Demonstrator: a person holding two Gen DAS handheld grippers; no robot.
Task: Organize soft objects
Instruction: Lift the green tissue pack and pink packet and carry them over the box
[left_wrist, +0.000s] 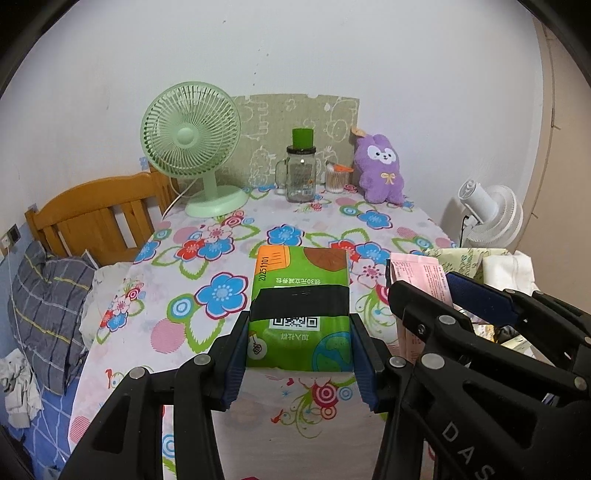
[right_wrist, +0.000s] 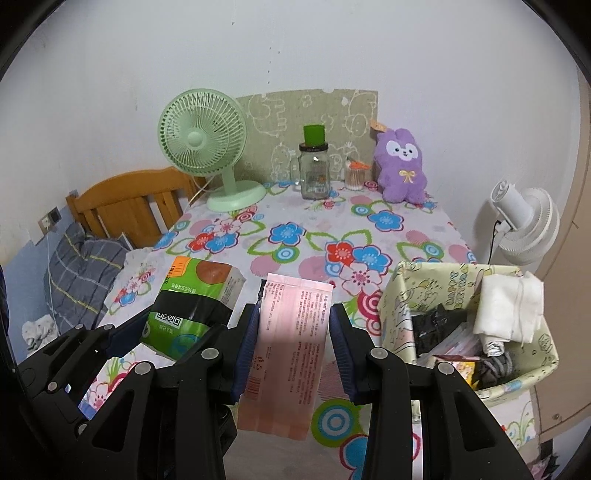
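My left gripper is shut on a green tissue pack with a black band, held just above the floral table near its front edge. The pack also shows in the right wrist view. My right gripper is shut on a flat pink packet, held above the table; the packet shows in the left wrist view too. A purple plush bunny sits at the back right against the wall. A paper-lined box at the front right holds white cloth and dark items.
A green desk fan, a glass jar with a green lid and a cotton-swab cup stand along the back of the table. A white fan is at the right. A bed with a wooden headboard lies at the left.
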